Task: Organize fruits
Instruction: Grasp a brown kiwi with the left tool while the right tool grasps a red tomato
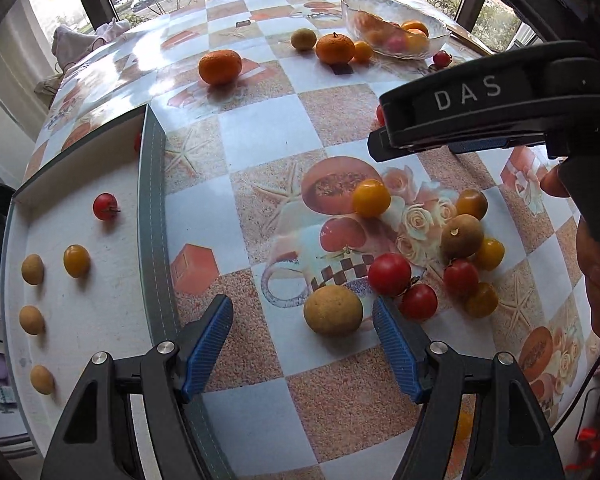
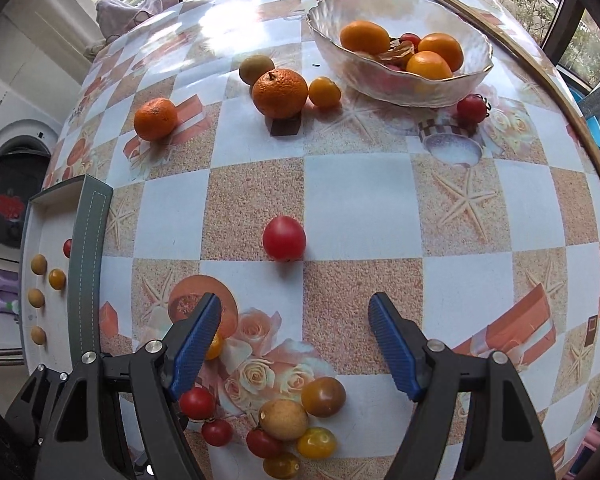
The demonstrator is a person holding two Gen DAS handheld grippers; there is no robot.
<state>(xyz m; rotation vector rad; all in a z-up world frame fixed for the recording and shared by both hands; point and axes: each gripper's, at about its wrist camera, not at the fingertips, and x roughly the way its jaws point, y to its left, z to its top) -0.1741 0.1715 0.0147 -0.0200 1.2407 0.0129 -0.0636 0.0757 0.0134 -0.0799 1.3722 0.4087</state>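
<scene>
My left gripper (image 1: 303,318) is open; a tan longan (image 1: 333,309) lies on the table between its fingers, near the right one. A cluster of red and yellow cherry tomatoes (image 1: 389,273) and a brown longan (image 1: 462,236) lies just right. My right gripper (image 2: 295,312) is open and empty above the table, a red tomato (image 2: 284,238) ahead of it; it also shows in the left wrist view (image 1: 452,120). A white tray (image 1: 80,320) at left holds several longans and tomatoes. A glass bowl (image 2: 392,88) holds oranges.
Two mandarins (image 2: 155,118) (image 2: 280,93), a longan (image 2: 256,68) and a yellow tomato (image 2: 324,92) lie at the far side near the bowl. A red tomato (image 2: 472,109) sits by the bowl. A washing machine (image 2: 12,192) stands left of the table.
</scene>
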